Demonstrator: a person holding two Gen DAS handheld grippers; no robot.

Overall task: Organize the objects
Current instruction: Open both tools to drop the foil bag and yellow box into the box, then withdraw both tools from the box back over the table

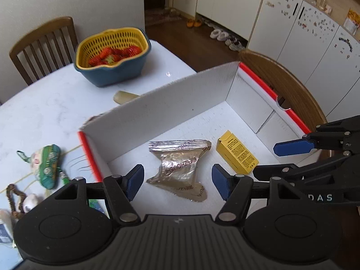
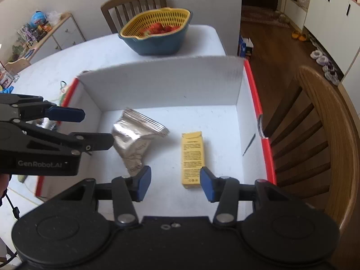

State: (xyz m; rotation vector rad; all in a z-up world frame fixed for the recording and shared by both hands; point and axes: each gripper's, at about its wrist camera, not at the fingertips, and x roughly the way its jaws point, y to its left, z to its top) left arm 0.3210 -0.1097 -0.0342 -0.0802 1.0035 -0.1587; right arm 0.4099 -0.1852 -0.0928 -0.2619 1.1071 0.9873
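Note:
A white cardboard box with red edges stands on the table. Inside it lie a crumpled silver foil packet and a small yellow carton. My left gripper is open and empty, hovering over the packet. My right gripper is open and empty, above the box floor with the carton by its right pad. Each gripper shows in the other's view: the right gripper in the left wrist view, the left gripper in the right wrist view.
A blue bowl with a yellow strainer of strawberries stands at the table's far end. A green plush keychain, a bead string and a pale object lie outside the box. Wooden chairs flank the table.

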